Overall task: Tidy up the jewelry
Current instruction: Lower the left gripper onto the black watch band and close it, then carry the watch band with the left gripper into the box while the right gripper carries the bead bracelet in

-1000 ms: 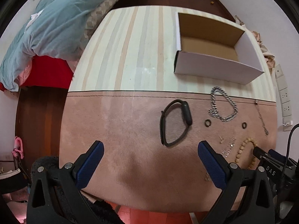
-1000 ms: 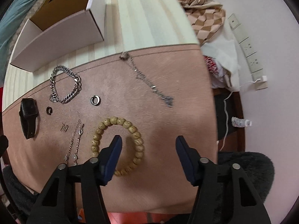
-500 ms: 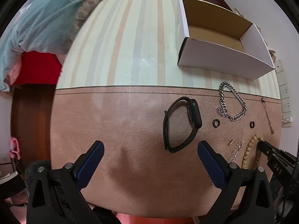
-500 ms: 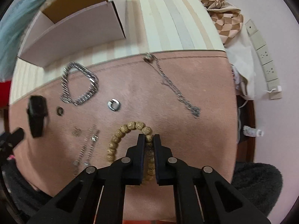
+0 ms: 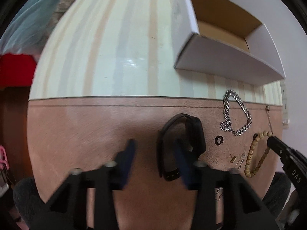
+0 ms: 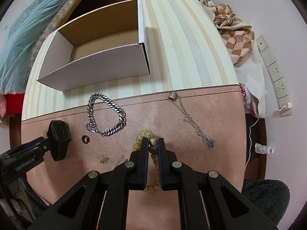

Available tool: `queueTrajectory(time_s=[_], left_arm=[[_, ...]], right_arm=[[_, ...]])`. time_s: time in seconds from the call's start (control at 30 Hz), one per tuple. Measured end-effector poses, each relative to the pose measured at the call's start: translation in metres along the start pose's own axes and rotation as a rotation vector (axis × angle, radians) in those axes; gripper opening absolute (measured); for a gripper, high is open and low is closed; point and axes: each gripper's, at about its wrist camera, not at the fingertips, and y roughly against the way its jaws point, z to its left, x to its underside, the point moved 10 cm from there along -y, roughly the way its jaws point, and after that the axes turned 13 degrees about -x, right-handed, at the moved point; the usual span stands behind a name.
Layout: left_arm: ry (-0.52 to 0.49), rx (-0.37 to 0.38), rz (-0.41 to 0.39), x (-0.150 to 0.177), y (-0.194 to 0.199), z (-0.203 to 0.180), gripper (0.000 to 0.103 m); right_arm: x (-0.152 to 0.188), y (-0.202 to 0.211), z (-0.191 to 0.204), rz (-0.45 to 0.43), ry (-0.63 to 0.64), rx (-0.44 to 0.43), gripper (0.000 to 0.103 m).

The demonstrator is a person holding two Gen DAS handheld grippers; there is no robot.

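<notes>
My right gripper [image 6: 153, 143] is shut on the wooden bead bracelet [image 6: 145, 134], which also shows in the left wrist view [image 5: 253, 153], partly lifted off the pink mat. My left gripper [image 5: 153, 151] is blurred, its jaws half-closed around the strap of the black smartwatch [image 5: 184, 141], also seen in the right wrist view [image 6: 59, 134]. A silver curb-chain bracelet [image 6: 105, 115], a thin silver necklace with a ring pendant [image 6: 191, 120], a dark ring [image 6: 85, 139] and small earrings [image 6: 104, 160] lie on the mat. An open white cardboard box [image 6: 96, 72] stands behind.
The pink mat [image 6: 220, 124] covers the near half of a striped table [image 6: 188, 48]. A checked cloth [image 6: 234, 28] and wall sockets [image 6: 276, 72] are at the right. A bed with a teal blanket [image 6: 28, 28] is at the left.
My right gripper closed on the bead bracelet and moved forward with it. My left gripper moved in over the smartwatch and its jaws narrowed from wide open.
</notes>
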Motion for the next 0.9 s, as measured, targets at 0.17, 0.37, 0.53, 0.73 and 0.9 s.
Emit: queueTrajectory(time_s=[0.17,0.37,0.53,0.73,0.9], left_arm=[[-0.045,-0.023,-0.044,-0.01,0.0,-0.006,0.004],[-0.045,-0.043,-0.106,-0.013,0.013,-0.009,0.004],[-0.038,-0.035,-0.142,-0.002,0.034,-0.005,0.004],[-0.021,-0.014,-0.222,-0.013,0.078,-0.009,0.004],[-0.003,0.025,-0.297,-0.04,0.124,-0.018,0.004]], right_arm=[[0.003,-0.002,-0.005,0.007,-0.041,-0.032,0.009],[-0.002,0.016,0.001,-0.024,-0.05,-0.081,0.009],[-0.009,0.035,0.016,-0.058,-0.036,-0.109,0.009],[-0.023,0.065,0.033,-0.105,-0.017,-0.156,0.009],[-0.047,0.099,0.056,-0.165,0.021,-0.204,0.009]])
